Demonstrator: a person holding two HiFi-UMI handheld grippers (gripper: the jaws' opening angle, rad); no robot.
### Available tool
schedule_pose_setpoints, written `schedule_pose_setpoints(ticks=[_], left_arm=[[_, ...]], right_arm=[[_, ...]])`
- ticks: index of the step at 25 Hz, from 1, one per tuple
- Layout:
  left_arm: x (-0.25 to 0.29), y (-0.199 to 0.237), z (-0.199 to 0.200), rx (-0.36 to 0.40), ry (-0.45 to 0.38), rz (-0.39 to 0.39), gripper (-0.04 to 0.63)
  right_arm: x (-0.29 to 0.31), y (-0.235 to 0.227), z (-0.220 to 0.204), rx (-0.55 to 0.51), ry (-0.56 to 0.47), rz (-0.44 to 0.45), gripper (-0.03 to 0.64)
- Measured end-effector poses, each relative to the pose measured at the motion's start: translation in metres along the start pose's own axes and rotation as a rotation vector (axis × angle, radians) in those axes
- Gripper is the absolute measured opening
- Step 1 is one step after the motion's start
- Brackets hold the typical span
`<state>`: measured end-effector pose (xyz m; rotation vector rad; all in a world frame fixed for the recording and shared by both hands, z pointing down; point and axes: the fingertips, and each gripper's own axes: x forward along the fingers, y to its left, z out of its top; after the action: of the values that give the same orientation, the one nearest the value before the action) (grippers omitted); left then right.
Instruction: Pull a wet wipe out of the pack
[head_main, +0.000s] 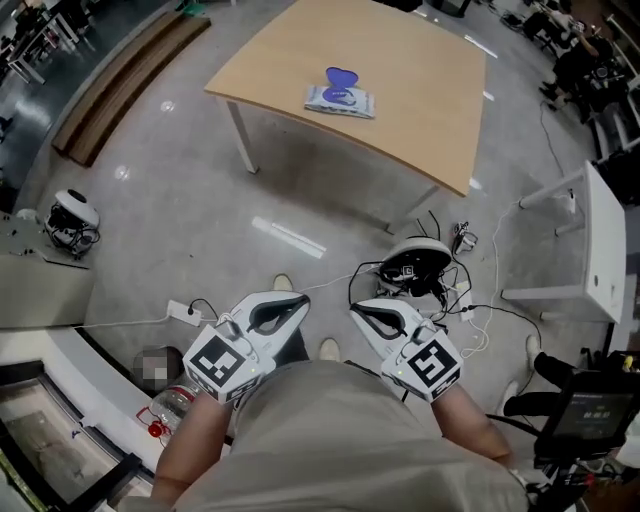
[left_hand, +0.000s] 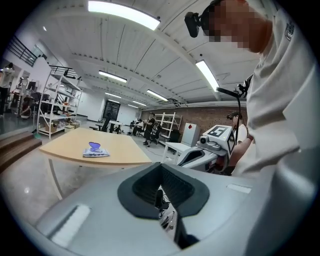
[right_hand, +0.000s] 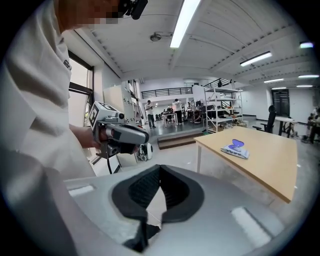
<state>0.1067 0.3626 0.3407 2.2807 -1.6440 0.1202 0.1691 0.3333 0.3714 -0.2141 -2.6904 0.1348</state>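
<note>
The wet wipe pack (head_main: 340, 97), white and blue with its purple lid flap raised, lies on a light wooden table (head_main: 420, 90) far ahead of me. It also shows small in the left gripper view (left_hand: 96, 150) and the right gripper view (right_hand: 236, 148). My left gripper (head_main: 292, 301) and right gripper (head_main: 364, 308) are held side by side close to my body, over the floor and well short of the table. Both have their jaws together with nothing between them, as the left gripper view (left_hand: 161, 165) and the right gripper view (right_hand: 160, 168) show.
On the grey floor between me and the table lie a white helmet-like device with tangled cables (head_main: 417, 263) and a power strip (head_main: 183, 313). A plastic bottle (head_main: 178, 403) stands at my left. A white table (head_main: 603, 250) is at the right, a wooden bench (head_main: 120, 80) at the far left.
</note>
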Motion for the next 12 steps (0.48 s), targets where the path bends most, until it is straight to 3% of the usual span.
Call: schedule_pose_setpoints(ticks=[12], left_arm=[[0.019, 0.175, 0.056, 0.071, 0.003, -0.162, 0.005]], right_arm=[[0.148, -0.09, 0.1, -0.002, 0.036, -0.085, 0.002]])
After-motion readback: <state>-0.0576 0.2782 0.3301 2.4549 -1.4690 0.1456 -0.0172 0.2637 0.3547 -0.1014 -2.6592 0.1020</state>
